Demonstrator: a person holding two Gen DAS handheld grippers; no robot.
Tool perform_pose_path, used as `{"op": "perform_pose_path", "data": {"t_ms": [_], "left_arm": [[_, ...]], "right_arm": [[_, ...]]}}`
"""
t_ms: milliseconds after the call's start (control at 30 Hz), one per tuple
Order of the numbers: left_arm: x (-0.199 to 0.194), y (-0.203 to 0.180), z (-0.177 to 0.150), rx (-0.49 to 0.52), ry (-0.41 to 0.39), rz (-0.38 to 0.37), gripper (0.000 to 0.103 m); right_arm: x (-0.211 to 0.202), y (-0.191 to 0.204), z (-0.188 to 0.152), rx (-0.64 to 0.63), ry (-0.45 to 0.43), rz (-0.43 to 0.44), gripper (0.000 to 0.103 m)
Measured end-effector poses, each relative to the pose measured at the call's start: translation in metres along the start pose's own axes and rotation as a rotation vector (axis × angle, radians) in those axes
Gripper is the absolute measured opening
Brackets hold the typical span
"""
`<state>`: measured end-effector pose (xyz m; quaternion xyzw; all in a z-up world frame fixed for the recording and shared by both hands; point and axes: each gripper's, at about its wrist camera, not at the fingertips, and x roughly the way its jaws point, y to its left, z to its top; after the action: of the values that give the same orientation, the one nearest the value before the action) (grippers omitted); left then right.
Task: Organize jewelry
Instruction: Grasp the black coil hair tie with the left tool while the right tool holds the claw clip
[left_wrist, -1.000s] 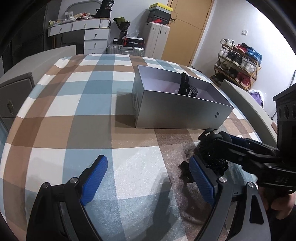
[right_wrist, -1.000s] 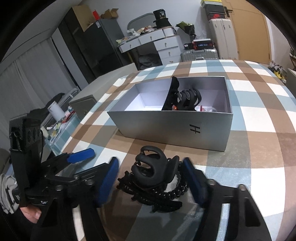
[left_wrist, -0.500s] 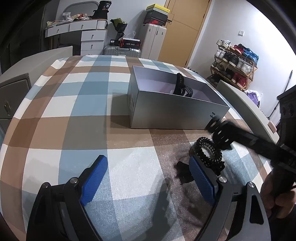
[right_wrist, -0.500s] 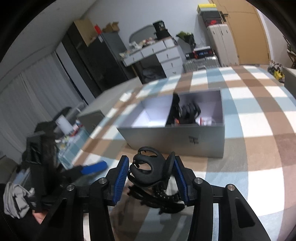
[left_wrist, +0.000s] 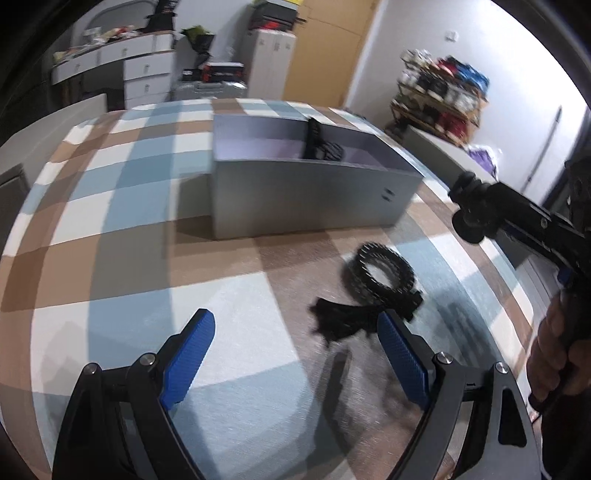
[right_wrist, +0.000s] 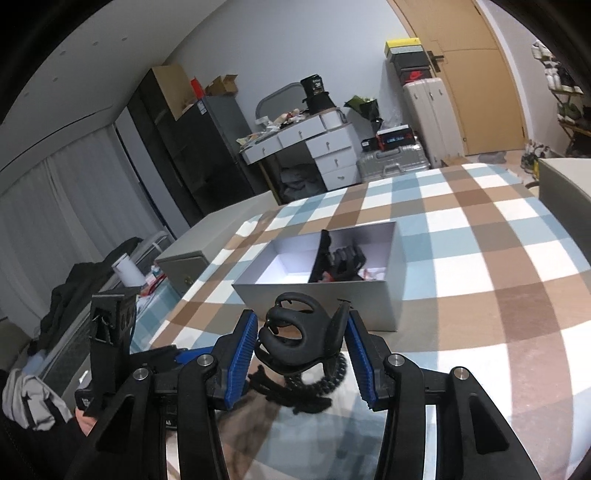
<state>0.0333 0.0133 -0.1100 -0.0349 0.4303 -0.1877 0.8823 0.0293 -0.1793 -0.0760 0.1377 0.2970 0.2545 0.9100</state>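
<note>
My right gripper (right_wrist: 301, 338) is shut on a black hair claw clip (right_wrist: 299, 338) and holds it in the air above the table, short of the grey open box (right_wrist: 373, 301). The box holds other black hair pieces (right_wrist: 341, 258). A black beaded bracelet (left_wrist: 380, 271) and a black spiky hair piece (left_wrist: 341, 323) lie on the checked tablecloth (left_wrist: 129, 221) in front of the box (left_wrist: 306, 197). My left gripper (left_wrist: 295, 343) is open and empty, low over the cloth just near of them. The right gripper's body (left_wrist: 517, 225) shows at the right.
A grey cabinet (right_wrist: 184, 264) stands left of the table. A white drawer unit (right_wrist: 325, 147), suitcases (right_wrist: 432, 110) and a shoe rack (left_wrist: 439, 88) stand beyond the table's far edge.
My right gripper shut on the claw clip and lifted it off the pile, rising away from the cloth. The bracelet and spiky piece stayed on the table. The left gripper stayed open.
</note>
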Motion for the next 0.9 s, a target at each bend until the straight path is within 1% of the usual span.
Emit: {"op": "perform_pose_path", "data": {"t_ms": [100,233,333,533,633,800,867,900], "left_arm": [[0.004,-0.014,0.000,0.048,0.037,-0.028,0.087],[0.010,-0.031,0.003,0.114,0.061,-0.018,0.087],[0.015,-0.037,0.011,0.129,0.071,0.002,0.087],[0.024,-0.046,0.029,0.165,0.084,-0.018,0.087],[0.034,-0.053,0.034,0.196,0.119,-0.019,0.087],[0.041,-0.058,0.039,0.208,0.137,-0.042,0.086],[0.042,-0.060,0.041,0.205,0.143,-0.055,0.084],[0.042,-0.061,0.041,0.205,0.145,-0.057,0.077]], "right_arm": [[-0.006,-0.008,-0.002,0.015,-0.008,-0.005,0.047],[-0.010,-0.019,-0.004,0.052,-0.019,-0.002,0.047],[-0.014,-0.025,-0.006,0.067,-0.025,-0.002,0.047],[-0.022,-0.035,-0.010,0.090,-0.040,-0.001,0.047],[-0.025,-0.040,-0.011,0.105,-0.045,-0.003,0.047],[-0.030,-0.048,-0.014,0.125,-0.051,-0.010,0.048],[-0.031,-0.050,-0.015,0.131,-0.048,-0.014,0.048],[-0.032,-0.051,-0.016,0.137,-0.048,-0.014,0.048]]}}
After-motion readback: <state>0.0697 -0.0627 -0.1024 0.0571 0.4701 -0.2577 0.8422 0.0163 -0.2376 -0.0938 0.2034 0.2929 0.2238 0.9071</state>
